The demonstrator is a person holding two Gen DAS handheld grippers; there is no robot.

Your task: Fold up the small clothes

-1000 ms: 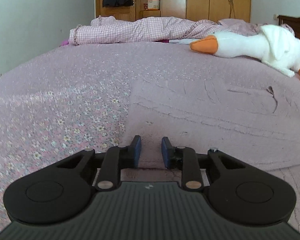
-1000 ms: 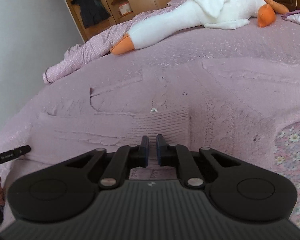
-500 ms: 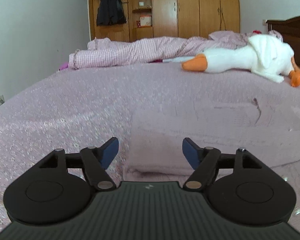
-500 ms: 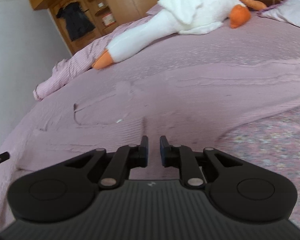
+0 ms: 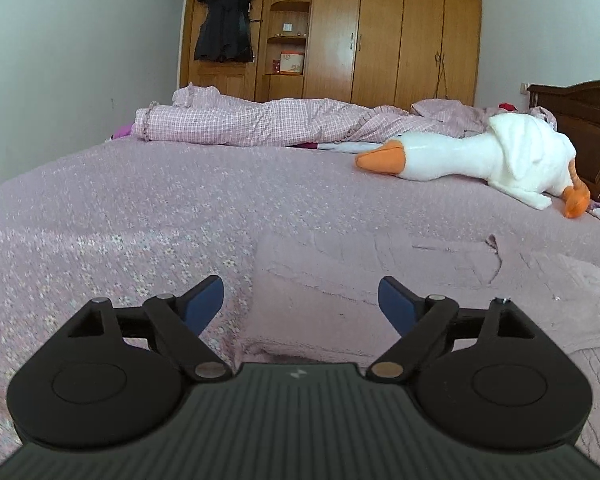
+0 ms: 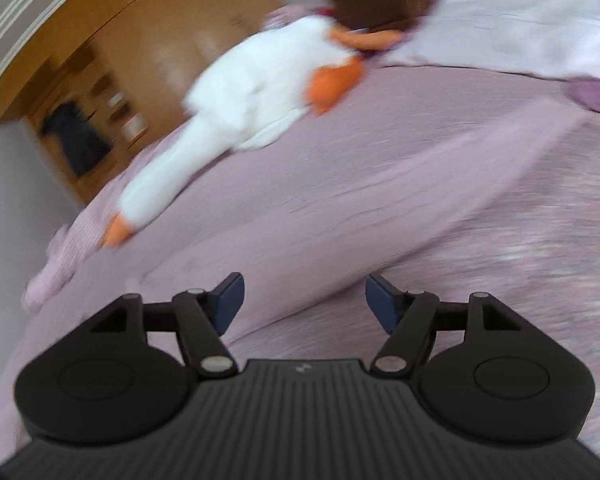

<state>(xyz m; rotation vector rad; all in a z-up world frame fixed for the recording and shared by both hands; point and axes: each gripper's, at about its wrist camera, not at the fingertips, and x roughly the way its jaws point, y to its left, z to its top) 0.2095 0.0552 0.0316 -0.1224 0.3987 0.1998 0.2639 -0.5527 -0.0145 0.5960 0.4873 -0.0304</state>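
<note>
A pale pink knitted garment [image 5: 380, 280] lies folded flat on the flowered bedspread [image 5: 120, 216], its left folded edge just ahead of my left gripper [image 5: 300, 300]. That gripper stands open just above the near edge, nothing between its blue pads. In the blurred right wrist view the same pink garment [image 6: 340, 208] stretches across the bed. My right gripper [image 6: 304, 300] is open above its near edge and holds nothing.
A white plush goose [image 5: 480, 156] with an orange beak lies at the back right, also the plush goose [image 6: 236, 120] in the right view. A checked pink quilt [image 5: 260, 120] is bunched along the far side. Wooden wardrobes [image 5: 380, 28] and a dark headboard [image 5: 580, 120] stand behind.
Both grippers opened and let go of the pink garment, the left first, the right just now. Both lifted and tilted up; the right view swings fast and is blurred.
</note>
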